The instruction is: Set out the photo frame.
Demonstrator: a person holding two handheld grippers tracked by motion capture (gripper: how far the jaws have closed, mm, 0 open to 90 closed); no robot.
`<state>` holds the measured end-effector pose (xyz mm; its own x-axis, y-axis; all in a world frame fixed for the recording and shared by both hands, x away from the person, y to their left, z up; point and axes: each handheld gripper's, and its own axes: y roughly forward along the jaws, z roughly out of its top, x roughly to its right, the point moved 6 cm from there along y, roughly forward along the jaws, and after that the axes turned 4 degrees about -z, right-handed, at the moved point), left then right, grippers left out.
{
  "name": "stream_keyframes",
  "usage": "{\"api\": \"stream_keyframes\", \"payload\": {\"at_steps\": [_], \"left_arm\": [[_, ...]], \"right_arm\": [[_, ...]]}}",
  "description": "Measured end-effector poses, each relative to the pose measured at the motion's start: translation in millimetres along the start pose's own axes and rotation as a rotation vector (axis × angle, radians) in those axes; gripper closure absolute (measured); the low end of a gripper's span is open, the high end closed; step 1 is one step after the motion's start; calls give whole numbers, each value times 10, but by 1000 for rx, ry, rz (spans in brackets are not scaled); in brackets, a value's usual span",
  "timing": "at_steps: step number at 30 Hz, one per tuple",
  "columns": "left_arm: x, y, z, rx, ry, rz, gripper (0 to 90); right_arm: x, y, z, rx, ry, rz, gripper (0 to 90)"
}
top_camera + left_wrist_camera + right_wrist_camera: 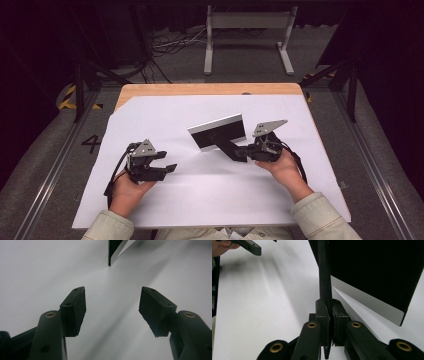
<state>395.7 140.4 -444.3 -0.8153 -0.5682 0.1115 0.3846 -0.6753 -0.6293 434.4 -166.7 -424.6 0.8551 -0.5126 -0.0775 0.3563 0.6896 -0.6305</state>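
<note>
A flat black panel with a pale strip along one edge (217, 131) stands tilted on the white sheet, mid-table. A black strut (324, 272) runs from its back toward me. My right gripper (239, 151) is shut on the end of that strut, whose thin black edge sits pinched between the pads (331, 312). The panel's dark face (374, 272) rises just right of the jaws. My left gripper (167, 162) rests low at the left, apart from the panel. It is open with nothing between its fingers (112, 307), and the panel's corner (113, 250) lies farther ahead.
A white sheet (200, 200) covers most of the wooden table (200, 89). Beyond the far edge, a white metal frame (247, 30) and cables lie on the floor. In the right gripper view the left gripper (249, 246) sits at the upper left.
</note>
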Motion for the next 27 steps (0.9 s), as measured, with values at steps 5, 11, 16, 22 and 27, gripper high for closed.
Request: {"api": "stream_keyframes", "payload": {"at_steps": [5,11,16,22,27], "left_arm": [[-4,2,-2,-2,3,-1,392],[-1,4,-2,-4,0,1,392],[0,10,-2,-6,3,-1,391],[-3,9,-2,-5,3,0,391],[1,14,-3,-6,0,-1,391]], "right_arm": [[34,14,-81,-30,5,-9,842],[54,26,-155,-52,12,-19,834],[68,26,-197,-72,-2,-37,829],[94,38,-250,-111,13,-52,815],[109,43,-268,-121,28,-58,804]]}}
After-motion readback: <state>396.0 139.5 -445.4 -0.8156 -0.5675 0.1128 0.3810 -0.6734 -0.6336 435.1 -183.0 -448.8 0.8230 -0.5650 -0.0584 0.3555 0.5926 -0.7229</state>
